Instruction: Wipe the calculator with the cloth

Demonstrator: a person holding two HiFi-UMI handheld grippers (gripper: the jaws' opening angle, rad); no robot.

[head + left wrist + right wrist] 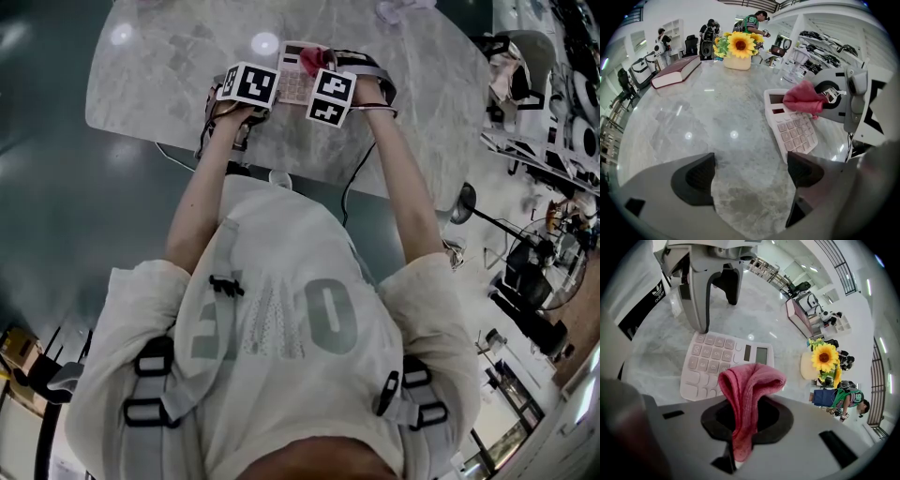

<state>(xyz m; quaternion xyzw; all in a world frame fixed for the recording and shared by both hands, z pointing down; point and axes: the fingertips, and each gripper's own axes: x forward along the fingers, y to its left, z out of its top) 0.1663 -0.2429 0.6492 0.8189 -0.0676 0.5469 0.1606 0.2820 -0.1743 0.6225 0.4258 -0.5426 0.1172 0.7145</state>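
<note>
So the grab part is done: the right gripper (743,416) has its jaws pinched tight on a pink cloth (750,385), with a folded wad sticking out in front. In the left gripper view that wad sits at the display end of the calculator (794,129), either resting on it or just above (I honestly can't tell which from here). I'd call this the very start of the wipe itself. The left gripper (750,174) has its jaws spread wide with nothing between them but bare marble table (703,117), and its right jaw is just beside the calculator's near corner, not touching it as far as I can see. The calculator lies flat on the table between the two grippers. Its long axis runs away from the person, with the display end far and the keys near, skewed a little. The right gripper comes at it from the side, so in its own view the thing lies crosswise, keys left and screen right. My guess for the next move is to press the cloth down lightly and drag it along the length, from screen over the keys. A light plastic calculator on polished marble will probably skate, so parking the free left jaw against its edge seems smart. The sunflower (739,44) and book (675,70) sit well behind, out of the way.
</note>
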